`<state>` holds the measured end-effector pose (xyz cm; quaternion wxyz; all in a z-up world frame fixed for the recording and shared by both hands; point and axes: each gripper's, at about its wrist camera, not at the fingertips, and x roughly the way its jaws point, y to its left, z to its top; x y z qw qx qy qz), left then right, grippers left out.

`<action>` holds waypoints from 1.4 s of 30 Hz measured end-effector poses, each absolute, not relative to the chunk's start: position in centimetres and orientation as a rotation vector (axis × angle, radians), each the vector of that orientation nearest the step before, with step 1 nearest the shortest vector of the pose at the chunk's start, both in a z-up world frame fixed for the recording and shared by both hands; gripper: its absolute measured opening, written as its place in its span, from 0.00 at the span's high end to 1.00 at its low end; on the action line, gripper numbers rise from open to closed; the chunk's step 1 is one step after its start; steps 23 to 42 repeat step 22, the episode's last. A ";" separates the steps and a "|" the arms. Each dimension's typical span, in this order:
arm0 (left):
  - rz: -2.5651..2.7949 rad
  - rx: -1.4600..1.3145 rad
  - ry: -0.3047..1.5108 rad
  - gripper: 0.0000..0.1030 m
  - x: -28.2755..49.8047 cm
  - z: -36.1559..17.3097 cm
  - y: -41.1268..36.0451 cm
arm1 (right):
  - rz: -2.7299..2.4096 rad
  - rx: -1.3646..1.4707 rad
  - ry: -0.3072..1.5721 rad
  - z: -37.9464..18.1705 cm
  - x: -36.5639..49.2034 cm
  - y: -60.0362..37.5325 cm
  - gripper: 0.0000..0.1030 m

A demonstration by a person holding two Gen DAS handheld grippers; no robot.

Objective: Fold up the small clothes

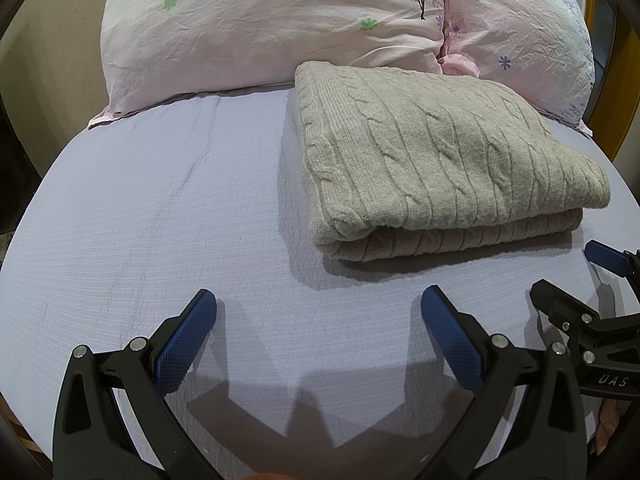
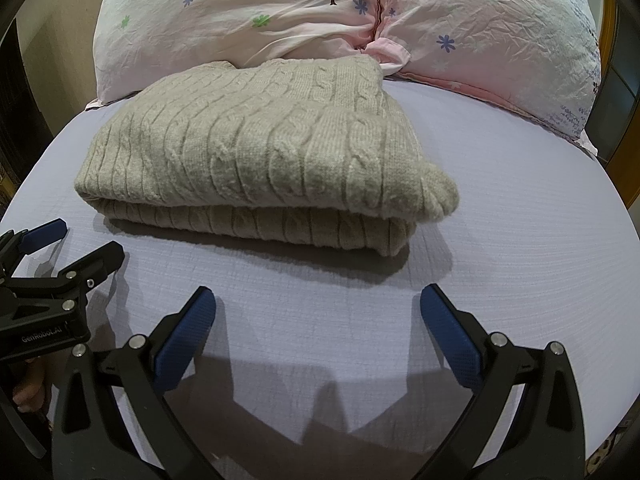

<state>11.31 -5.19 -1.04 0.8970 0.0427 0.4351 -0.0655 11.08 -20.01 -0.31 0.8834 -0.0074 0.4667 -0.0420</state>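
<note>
A beige cable-knit sweater (image 1: 432, 152) lies folded in a thick rectangle on the lilac bed sheet (image 1: 160, 220), its fold edge toward me. It also shows in the right wrist view (image 2: 256, 152). My left gripper (image 1: 318, 300) is open and empty, low over the sheet, in front and left of the sweater. My right gripper (image 2: 318, 300) is open and empty, in front of the sweater's right corner. Each gripper shows at the other view's edge: the right one (image 1: 568, 272), the left one (image 2: 84, 240).
Two pink floral pillows (image 1: 260, 28) (image 1: 520, 32) lie against the head of the bed behind the sweater. The sheet (image 2: 520, 220) stretches bare to the right of the sweater. A wooden frame (image 2: 628, 120) runs along the bed's right side.
</note>
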 end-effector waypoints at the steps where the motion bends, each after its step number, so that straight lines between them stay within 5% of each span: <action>1: -0.135 0.088 0.902 0.01 11.3 -1.0 -5.2 | -0.087 -0.015 0.971 -0.3 11.1 -20.0 0.02; 42: -0.148 0.095 0.898 0.01 11.2 -0.9 -5.3 | -0.088 -0.015 0.971 -0.3 11.1 -20.0 0.02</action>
